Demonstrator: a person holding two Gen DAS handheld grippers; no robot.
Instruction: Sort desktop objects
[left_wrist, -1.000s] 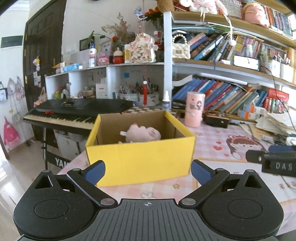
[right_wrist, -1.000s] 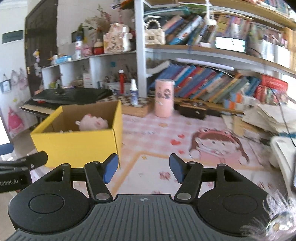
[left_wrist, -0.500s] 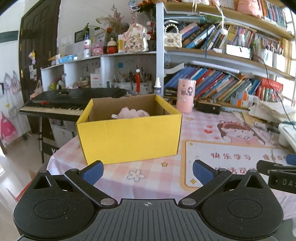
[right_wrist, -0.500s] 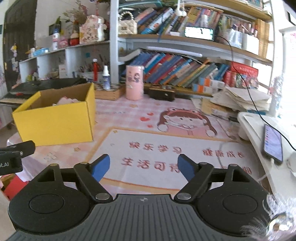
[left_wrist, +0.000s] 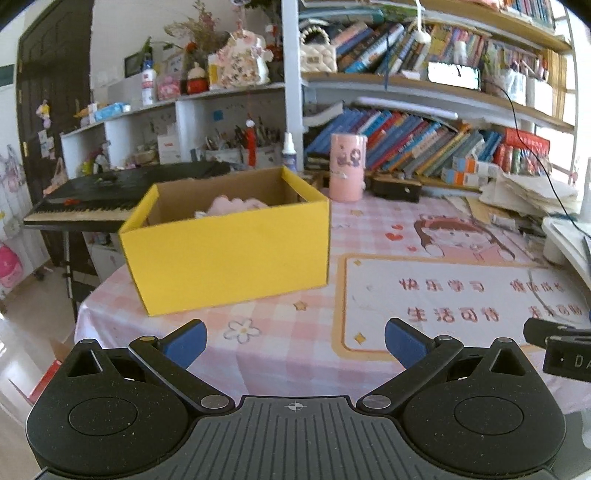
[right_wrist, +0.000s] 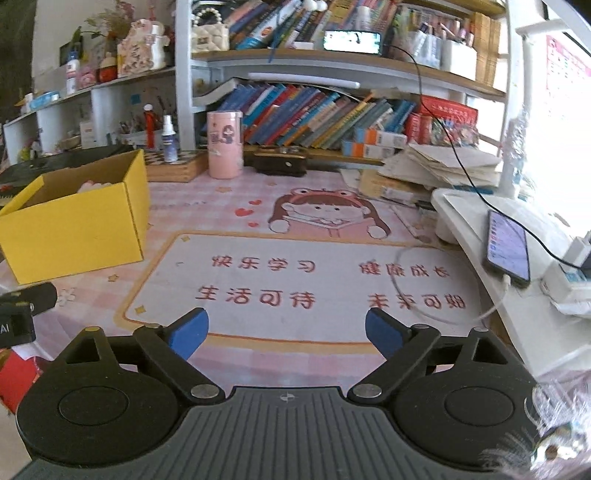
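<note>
A yellow cardboard box (left_wrist: 229, 251) stands on the pink checked tablecloth (left_wrist: 280, 343), with a pink plush toy (left_wrist: 236, 205) lying inside it. The same box (right_wrist: 74, 225) shows at the left of the right wrist view. My left gripper (left_wrist: 295, 339) hovers in front of the box, open, with nothing between its blue pads. My right gripper (right_wrist: 286, 330) hangs over the printed desk mat (right_wrist: 295, 280); its jaws are opening wide and hold nothing.
A pink cylinder cup (right_wrist: 224, 144), a spray bottle (right_wrist: 169, 138) and a dark case (right_wrist: 280, 164) stand at the back under book shelves. A white stand (right_wrist: 517, 280) with a phone (right_wrist: 506, 245) and cables is at the right. A keyboard piano (left_wrist: 96, 199) is beyond the table's left edge.
Both grippers have drawn back from the yellow box and sunk a little. The right gripper has swung right over the mat and its jaws have spread from narrow to wide.
</note>
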